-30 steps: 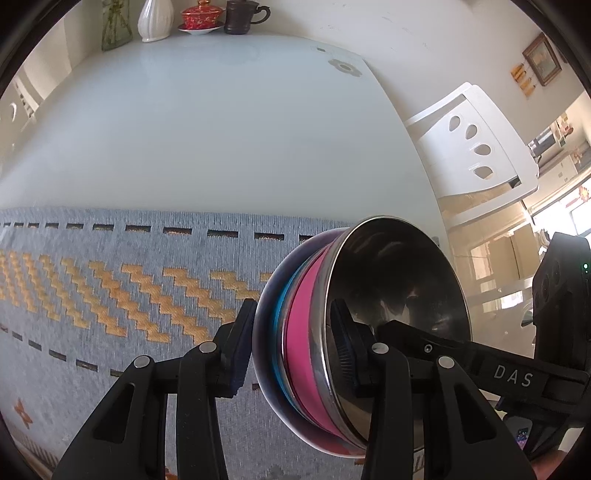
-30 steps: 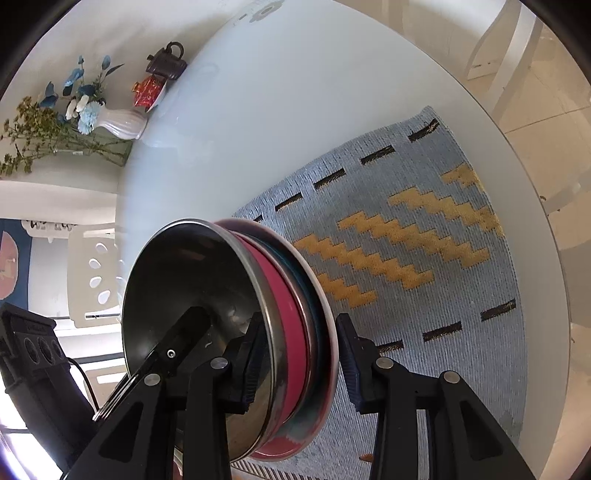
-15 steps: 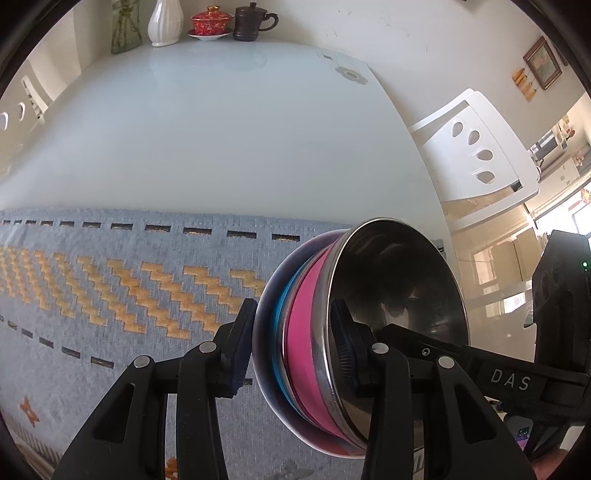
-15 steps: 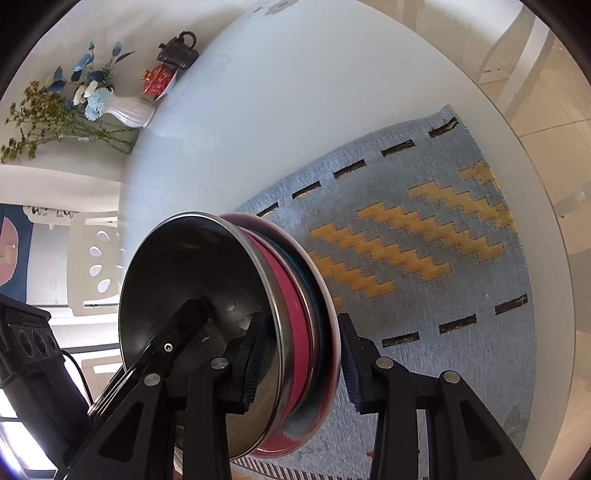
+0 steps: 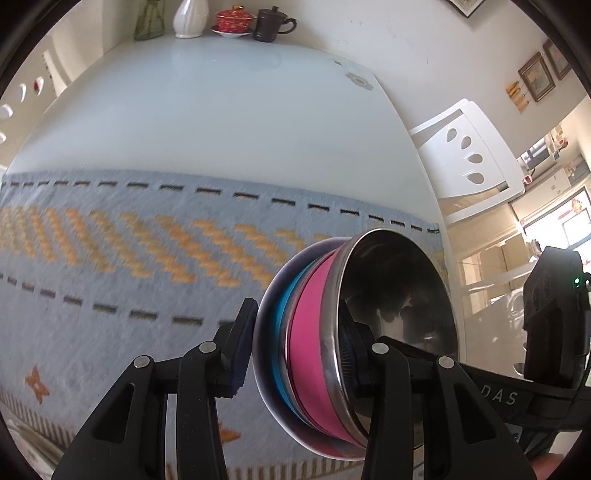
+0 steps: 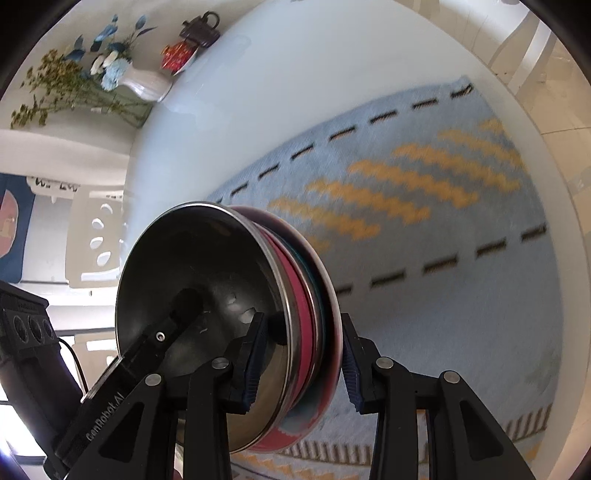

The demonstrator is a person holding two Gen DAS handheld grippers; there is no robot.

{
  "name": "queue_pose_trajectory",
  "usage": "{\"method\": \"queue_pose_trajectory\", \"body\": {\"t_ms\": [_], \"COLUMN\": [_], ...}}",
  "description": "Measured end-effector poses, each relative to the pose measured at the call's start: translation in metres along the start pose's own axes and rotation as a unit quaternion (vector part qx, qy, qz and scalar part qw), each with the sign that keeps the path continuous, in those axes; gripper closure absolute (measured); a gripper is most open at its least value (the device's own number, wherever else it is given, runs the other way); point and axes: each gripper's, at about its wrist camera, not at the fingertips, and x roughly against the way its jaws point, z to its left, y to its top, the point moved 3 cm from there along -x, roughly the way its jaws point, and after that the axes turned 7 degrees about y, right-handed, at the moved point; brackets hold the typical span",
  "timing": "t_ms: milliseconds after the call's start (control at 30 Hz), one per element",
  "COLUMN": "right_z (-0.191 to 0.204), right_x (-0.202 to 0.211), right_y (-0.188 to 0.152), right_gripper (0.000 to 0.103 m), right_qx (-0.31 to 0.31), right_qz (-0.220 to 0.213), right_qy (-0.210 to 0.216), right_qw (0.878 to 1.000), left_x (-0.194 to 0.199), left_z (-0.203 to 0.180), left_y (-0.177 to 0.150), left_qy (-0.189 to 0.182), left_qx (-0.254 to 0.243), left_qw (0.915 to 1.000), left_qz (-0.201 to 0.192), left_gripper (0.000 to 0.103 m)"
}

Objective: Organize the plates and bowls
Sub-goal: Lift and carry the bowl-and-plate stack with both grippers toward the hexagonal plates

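Note:
A stack of dishes is held on edge above the mat: a steel bowl, a pink bowl, a blue one and a plate at the back. My left gripper is shut on one side of the stack's rim. My right gripper is shut on the opposite side of the stack. The steel bowl's inside shows in the right wrist view, with the left gripper's finger reaching into it. The right gripper's body shows behind the bowl in the left wrist view.
A blue woven mat with orange zigzags covers the near part of the white table. At the far end stand a white vase, a red lidded cup and a dark mug. White chairs stand beside the table.
Both grippers have carried the stack lower and back over the mat; more of the mat and the table's far end shows. The grip on the stack is unchanged.

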Motion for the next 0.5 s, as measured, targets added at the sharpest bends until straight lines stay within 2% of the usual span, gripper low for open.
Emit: {"method": "queue_pose_trajectory", "body": {"t_ms": [300,500], "right_z": [0.037,0.063], "right_x": [-0.009,-0.019], "right_y": [-0.054,-0.088], "right_gripper": [0.066,0.066], "right_qx": [0.018,0.021], "right_qz": [0.004,0.013], "right_qy": [-0.004,0.0], "right_qw": [1.0,1.0], "left_x": [0.04,0.063], "left_z": [0.052,0.078], "left_y": [-0.041,-0.055], "left_qy": [0.0,0.007], "left_qx": [0.007,0.006], "left_qw": [1.0,0.9999], "left_qz": [0.001,-0.004], "left_gripper": [0.066,0.066]}}
